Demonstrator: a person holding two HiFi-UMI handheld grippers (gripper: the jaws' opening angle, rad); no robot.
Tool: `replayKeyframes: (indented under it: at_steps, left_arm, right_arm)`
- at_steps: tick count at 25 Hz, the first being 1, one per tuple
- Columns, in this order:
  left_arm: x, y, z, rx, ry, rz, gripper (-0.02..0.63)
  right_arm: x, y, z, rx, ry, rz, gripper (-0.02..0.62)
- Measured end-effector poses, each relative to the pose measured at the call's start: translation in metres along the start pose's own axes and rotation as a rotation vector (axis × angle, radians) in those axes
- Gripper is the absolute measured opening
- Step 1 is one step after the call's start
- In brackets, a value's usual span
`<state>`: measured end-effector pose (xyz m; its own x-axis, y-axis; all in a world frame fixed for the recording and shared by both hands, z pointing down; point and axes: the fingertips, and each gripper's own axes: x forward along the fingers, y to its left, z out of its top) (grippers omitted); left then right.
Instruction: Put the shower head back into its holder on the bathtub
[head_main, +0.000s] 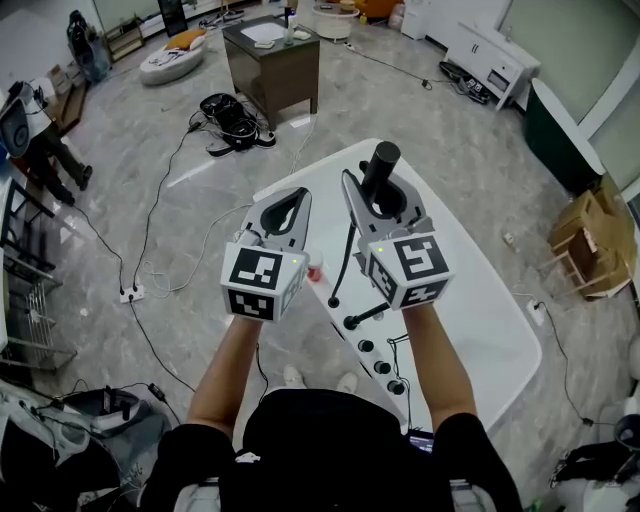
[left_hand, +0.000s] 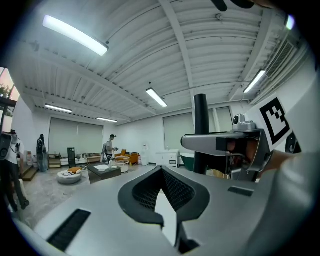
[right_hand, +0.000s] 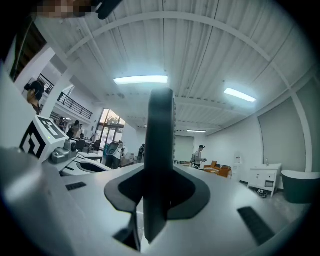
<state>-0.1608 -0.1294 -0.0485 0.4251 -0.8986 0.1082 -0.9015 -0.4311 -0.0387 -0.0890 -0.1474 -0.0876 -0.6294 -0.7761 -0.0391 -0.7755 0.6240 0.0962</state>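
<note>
The white bathtub (head_main: 480, 300) lies below my hands in the head view. On its near rim stand black fittings: a lever (head_main: 360, 319) and a row of round knobs (head_main: 382, 367). I cannot tell which one is the holder. My right gripper (head_main: 380, 197) is shut on the black shower head (head_main: 381, 168), whose handle stands upright between the jaws (right_hand: 159, 160). Its black hose (head_main: 345, 262) hangs down to the rim. My left gripper (head_main: 292, 205) is shut and empty, level with the right one and to its left. In the left gripper view the closed left gripper (left_hand: 161, 171) faces the room, with the shower head (left_hand: 201, 130) to its right.
Cables and a power strip (head_main: 132, 293) lie on the grey floor left of the tub. A dark cabinet (head_main: 272, 60) stands beyond, a dark green tub (head_main: 562, 135) and a wooden chair (head_main: 585, 250) at the right. A small red object (head_main: 316, 270) sits below the left gripper. People stand far off.
</note>
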Motion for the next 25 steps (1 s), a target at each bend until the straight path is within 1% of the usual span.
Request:
replayKeyframes:
  at_steps: [4, 10, 12, 14, 16, 21, 25]
  left_arm:
    - [0.003, 0.001, -0.013, -0.024, 0.034, -0.004, 0.014]
    - [0.004, -0.019, -0.061, -0.051, 0.074, 0.003, 0.014]
    - [0.005, -0.016, -0.073, -0.066, 0.090, 0.006, 0.014]
    - [0.007, -0.005, -0.085, -0.084, 0.114, 0.007, 0.014]
    - [0.008, 0.003, -0.102, -0.105, 0.143, 0.008, 0.014]
    - [0.007, -0.014, -0.150, -0.118, 0.170, 0.000, 0.014]
    - [0.005, -0.013, -0.181, -0.138, 0.203, -0.008, 0.014]
  right_arm:
    - [0.003, -0.001, -0.019, 0.020, 0.042, -0.006, 0.112]
    - [-0.018, -0.002, -0.078, 0.050, 0.105, 0.000, 0.112]
    - [-0.017, 0.000, -0.091, 0.061, 0.125, 0.000, 0.112]
    - [-0.006, 0.003, -0.102, 0.073, 0.151, 0.000, 0.112]
    - [0.001, 0.008, -0.117, 0.089, 0.184, 0.003, 0.112]
    - [-0.015, 0.014, -0.170, 0.108, 0.234, 0.001, 0.112]
    - [-0.015, 0.024, -0.208, 0.132, 0.287, 0.000, 0.112]
